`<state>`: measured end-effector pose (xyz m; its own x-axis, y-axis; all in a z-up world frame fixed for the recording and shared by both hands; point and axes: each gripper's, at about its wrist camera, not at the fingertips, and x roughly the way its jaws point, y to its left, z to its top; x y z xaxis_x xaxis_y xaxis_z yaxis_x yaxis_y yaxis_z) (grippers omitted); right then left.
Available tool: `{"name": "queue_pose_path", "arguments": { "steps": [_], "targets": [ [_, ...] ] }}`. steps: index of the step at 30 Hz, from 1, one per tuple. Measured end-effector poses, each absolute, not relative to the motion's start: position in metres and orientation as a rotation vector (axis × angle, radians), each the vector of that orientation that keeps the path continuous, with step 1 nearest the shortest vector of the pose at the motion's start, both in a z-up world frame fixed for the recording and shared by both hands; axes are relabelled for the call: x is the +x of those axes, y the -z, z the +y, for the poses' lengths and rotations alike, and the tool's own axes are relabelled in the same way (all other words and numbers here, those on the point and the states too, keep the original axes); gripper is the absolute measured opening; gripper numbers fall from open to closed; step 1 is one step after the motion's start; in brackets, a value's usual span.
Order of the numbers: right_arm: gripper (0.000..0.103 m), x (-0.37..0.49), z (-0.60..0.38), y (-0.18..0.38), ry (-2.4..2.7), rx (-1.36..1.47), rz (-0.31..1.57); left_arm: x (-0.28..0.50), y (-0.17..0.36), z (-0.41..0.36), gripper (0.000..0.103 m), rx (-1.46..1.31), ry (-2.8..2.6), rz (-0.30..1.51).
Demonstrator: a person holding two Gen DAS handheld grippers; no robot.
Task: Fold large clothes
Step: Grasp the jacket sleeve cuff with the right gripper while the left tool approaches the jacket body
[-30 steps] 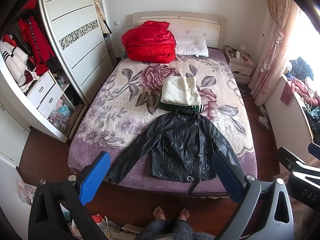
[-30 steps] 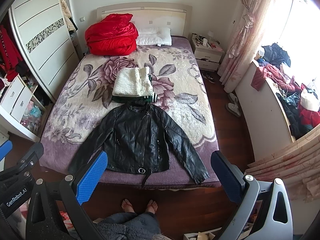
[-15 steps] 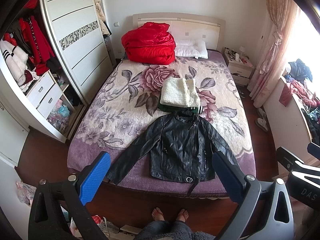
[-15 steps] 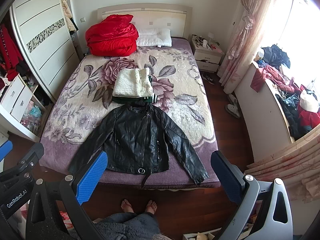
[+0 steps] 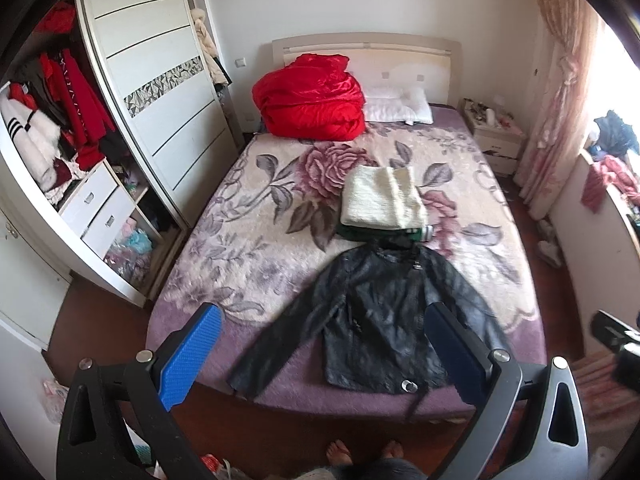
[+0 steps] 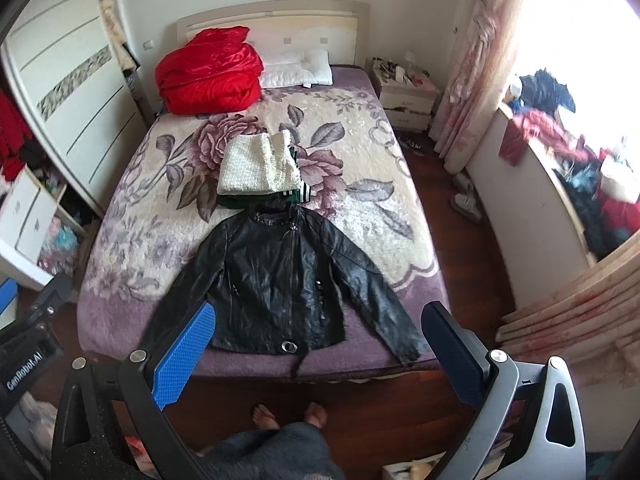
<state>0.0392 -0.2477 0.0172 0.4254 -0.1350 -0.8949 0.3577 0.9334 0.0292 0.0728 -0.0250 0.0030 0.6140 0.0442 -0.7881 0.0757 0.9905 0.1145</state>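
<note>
A black leather jacket [image 5: 380,312] lies flat and spread out, sleeves angled outward, at the foot of the bed [image 5: 248,248]; it also shows in the right wrist view [image 6: 280,280]. My left gripper [image 5: 324,356] is open and empty, held high above the bed's near edge. My right gripper [image 6: 320,352] is open and empty, also well above the jacket's hem. A folded white knit [image 5: 382,200] sits on a folded dark green garment just beyond the jacket's collar, and shows in the right wrist view [image 6: 258,168].
A red quilt [image 5: 312,100] and white pillow [image 5: 400,108] lie at the headboard. An open wardrobe [image 5: 72,152] stands left, a nightstand [image 6: 404,96] and cluttered ledge [image 6: 560,152] right. My bare feet [image 6: 288,416] stand on the wood floor.
Both grippers have shifted slightly; the views have tilted and moved a little leftward and closer to the bed. The jacket and folded stack have not moved. Both grippers stay open.
</note>
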Motion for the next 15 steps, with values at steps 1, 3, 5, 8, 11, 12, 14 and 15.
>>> {"name": "queue_pose_path", "arguments": {
  "steps": [1, 3, 5, 8, 11, 12, 14, 15],
  "targets": [
    [0.103, 0.041, -0.262, 0.006, 0.329, 0.280, 1.102, 0.082, 0.013, -0.025, 0.103, 0.146, 0.007, 0.925],
    [0.103, 0.047, -0.293, 0.049, 0.380, 0.385, 1.135, 0.103, 0.047, -0.031, 0.103, 0.158, -0.012, 0.960],
    [0.090, 0.049, -0.325, 0.095, 0.426, 0.487, 1.167, 0.120, 0.080, -0.032, 0.103, 0.172, -0.025, 1.009],
    [0.065, 0.048, -0.376, 0.185, 0.519, 0.640, 1.251, 0.145, 0.137, -0.044, 0.103, 0.188, -0.052, 1.085],
    [0.066, 0.037, -0.425, 0.295, 0.539, 0.908, 1.305, 0.163, 0.196, -0.057, 0.103, 0.218, -0.079, 1.139],
    [0.068, 0.031, -0.442, 0.336, 0.547, 0.997, 1.322, 0.169, 0.214, -0.062, 0.103, 0.232, -0.084, 1.155],
    [0.072, 0.012, -0.467, 0.410, 0.590, 1.146, 1.349, 0.181, 0.257, -0.071, 0.103, 0.264, -0.093, 1.188],
    [0.072, 0.000, -0.480, 0.451, 0.621, 1.229, 1.354, 0.186, 0.277, -0.075, 0.103, 0.278, -0.097, 1.212]
  ]
}}
